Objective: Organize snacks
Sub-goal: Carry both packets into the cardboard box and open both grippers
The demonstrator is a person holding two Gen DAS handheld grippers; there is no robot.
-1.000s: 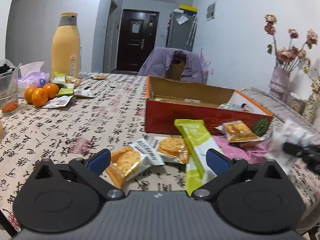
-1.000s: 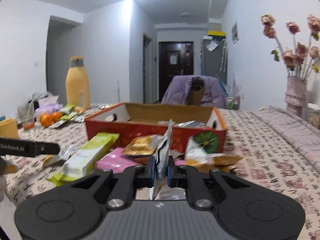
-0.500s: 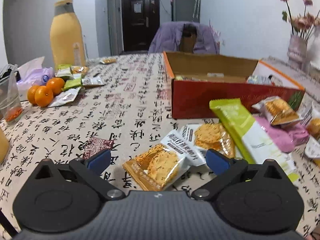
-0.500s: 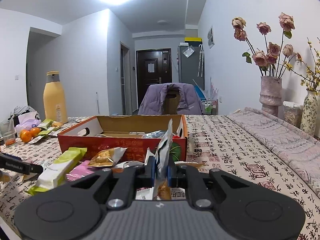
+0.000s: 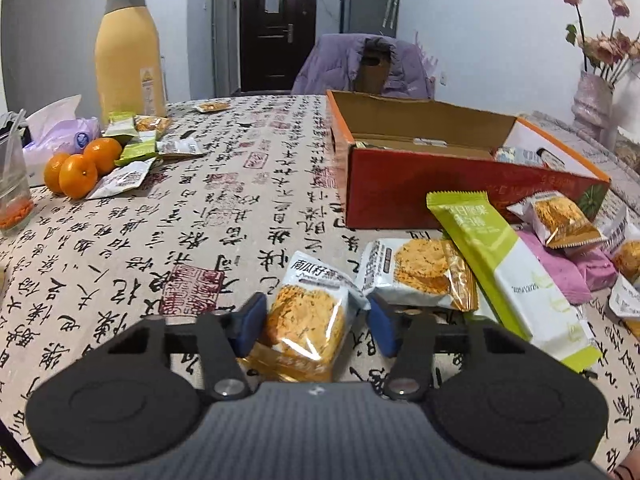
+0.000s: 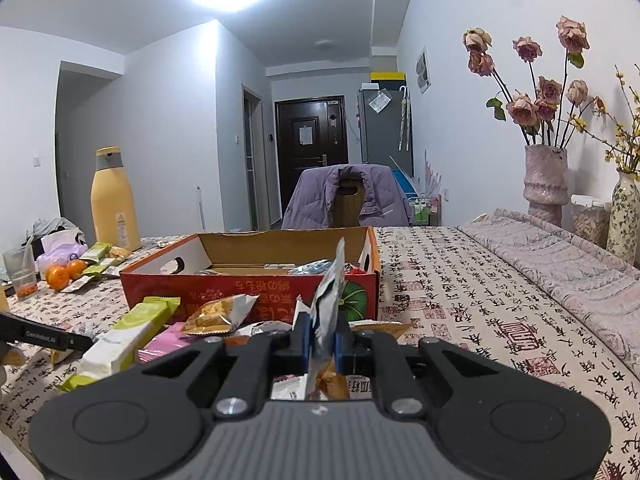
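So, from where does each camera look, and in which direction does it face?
Left wrist: on the left gripper, low over the table, facing a cracker packet between its open fingers.
Right wrist: on the right gripper, facing the room's door, shut on a snack packet.
Both show the red box and green bar.

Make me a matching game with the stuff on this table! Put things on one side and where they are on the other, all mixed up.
Things:
1. oranges
2. cracker packet
3. tall yellow bottle
4. long green packet

Places:
A. leaning by the front of the red box
B. between the open left gripper jaws
C. standing at the far left of the table
D. beside the tissue pack

Pairs: 1-D, 2-B, 3-C, 4-A
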